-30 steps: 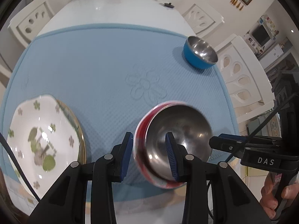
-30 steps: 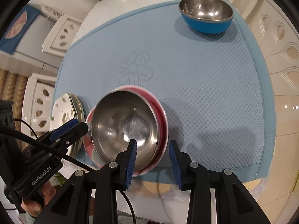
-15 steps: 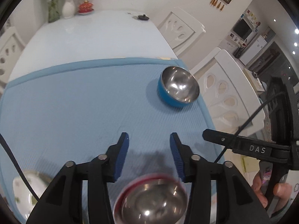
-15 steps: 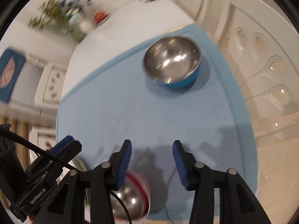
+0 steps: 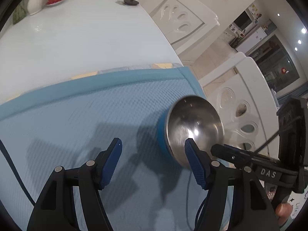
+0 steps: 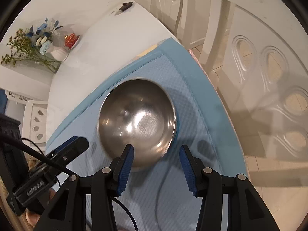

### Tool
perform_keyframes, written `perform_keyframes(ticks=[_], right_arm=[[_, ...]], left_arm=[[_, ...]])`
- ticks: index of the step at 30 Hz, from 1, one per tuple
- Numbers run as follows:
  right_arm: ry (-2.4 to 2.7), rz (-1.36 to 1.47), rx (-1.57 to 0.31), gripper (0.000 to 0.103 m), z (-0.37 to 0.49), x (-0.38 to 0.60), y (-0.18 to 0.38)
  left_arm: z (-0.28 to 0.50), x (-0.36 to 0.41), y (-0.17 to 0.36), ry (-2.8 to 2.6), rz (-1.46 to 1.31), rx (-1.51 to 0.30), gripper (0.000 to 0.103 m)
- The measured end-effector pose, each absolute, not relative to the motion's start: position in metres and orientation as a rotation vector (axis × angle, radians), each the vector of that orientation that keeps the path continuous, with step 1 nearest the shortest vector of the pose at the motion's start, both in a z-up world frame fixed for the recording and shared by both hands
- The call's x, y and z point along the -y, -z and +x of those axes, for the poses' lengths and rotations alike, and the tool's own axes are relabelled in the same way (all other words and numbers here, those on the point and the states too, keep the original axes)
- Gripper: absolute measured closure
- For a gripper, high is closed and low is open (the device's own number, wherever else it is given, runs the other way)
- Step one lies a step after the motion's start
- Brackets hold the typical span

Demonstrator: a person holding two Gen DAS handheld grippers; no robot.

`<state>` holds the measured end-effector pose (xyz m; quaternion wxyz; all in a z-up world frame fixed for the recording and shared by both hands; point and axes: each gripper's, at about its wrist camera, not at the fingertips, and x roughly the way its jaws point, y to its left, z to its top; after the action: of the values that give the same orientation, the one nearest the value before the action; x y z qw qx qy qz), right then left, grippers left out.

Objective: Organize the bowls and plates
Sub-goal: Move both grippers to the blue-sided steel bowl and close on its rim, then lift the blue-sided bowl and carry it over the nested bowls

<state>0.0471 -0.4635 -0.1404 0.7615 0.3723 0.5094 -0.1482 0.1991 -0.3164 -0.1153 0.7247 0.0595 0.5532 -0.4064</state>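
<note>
A steel bowl with a blue outside stands on the blue mat near its far right corner. It also shows in the right wrist view. My left gripper is open and empty, with its right finger over the bowl's near rim. My right gripper is open and empty just in front of the bowl, its left finger at the rim. The red bowl and the plates are out of view.
The white table runs beyond the mat, with a vase, a red dish and a small black lid at its far end. White chairs stand to the right of the table edge.
Both grippers have moved away from the red bowl and plates, forward to the blue bowl. Both have opened wider. The red bowl has left the views.
</note>
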Motion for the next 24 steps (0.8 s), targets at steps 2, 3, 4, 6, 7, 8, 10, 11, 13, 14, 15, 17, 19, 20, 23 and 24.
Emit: perform_keyframes(ticks=[2, 3, 4, 6, 7, 8, 10, 11, 13, 14, 15, 17, 19, 20, 23, 24], right_arm=[[0.329, 0.817, -1.103, 0.056, 0.052, 0.468, 0.147], [0.326, 0.823, -1.1, 0.056, 0.054, 0.471, 0.151], [0.324, 0.826, -1.098, 0.056, 0.056, 0.473, 0.154], [0.324, 0.819, -1.101, 0.056, 0.062, 0.476, 0.161], [0.324, 0.812, -1.103, 0.056, 0.065, 0.477, 0.164], [0.322, 0.808, -1.103, 0.056, 0.067, 0.477, 0.166], [0.318, 0.791, -1.095, 0.056, 0.072, 0.476, 0.17], [0.317, 0.78, -1.092, 0.059, 0.074, 0.475, 0.171], [0.333, 0.745, -1.097, 0.066, 0.077, 0.474, 0.173], [0.336, 0.739, -1.099, 0.069, 0.077, 0.475, 0.175], [0.338, 0.739, -1.101, 0.072, 0.077, 0.476, 0.177], [0.346, 0.749, -1.098, 0.083, 0.075, 0.478, 0.179], [0.353, 0.76, -1.082, 0.084, 0.071, 0.479, 0.179], [0.355, 0.761, -1.079, 0.084, 0.07, 0.478, 0.179], [0.346, 0.745, -1.076, 0.084, 0.068, 0.473, 0.174], [0.343, 0.731, -1.077, 0.084, 0.067, 0.47, 0.171]], left_arm=[[0.208, 0.324, 0.123, 0.909, 0.129, -1.233, 0.042], [0.211, 0.328, 0.128, 0.917, 0.127, -1.242, 0.044], [0.214, 0.332, 0.133, 0.923, 0.123, -1.252, 0.049], [0.218, 0.337, 0.141, 0.94, 0.107, -1.284, 0.054], [0.22, 0.339, 0.145, 0.946, 0.097, -1.297, 0.054], [0.222, 0.34, 0.149, 0.951, 0.088, -1.308, 0.054], [0.223, 0.344, 0.156, 0.96, 0.086, -1.326, 0.064], [0.222, 0.345, 0.159, 0.967, 0.088, -1.336, 0.066], [0.219, 0.348, 0.165, 0.982, 0.089, -1.351, 0.073], [0.218, 0.35, 0.166, 0.988, 0.092, -1.356, 0.076], [0.217, 0.35, 0.167, 0.993, 0.095, -1.362, 0.082], [0.213, 0.35, 0.169, 0.993, 0.095, -1.365, 0.09], [0.21, 0.35, 0.168, 0.985, 0.102, -1.354, 0.091], [0.208, 0.349, 0.166, 0.978, 0.111, -1.346, 0.091], [0.203, 0.345, 0.16, 0.963, 0.136, -1.32, 0.091], [0.2, 0.342, 0.157, 0.962, 0.135, -1.313, 0.091]])
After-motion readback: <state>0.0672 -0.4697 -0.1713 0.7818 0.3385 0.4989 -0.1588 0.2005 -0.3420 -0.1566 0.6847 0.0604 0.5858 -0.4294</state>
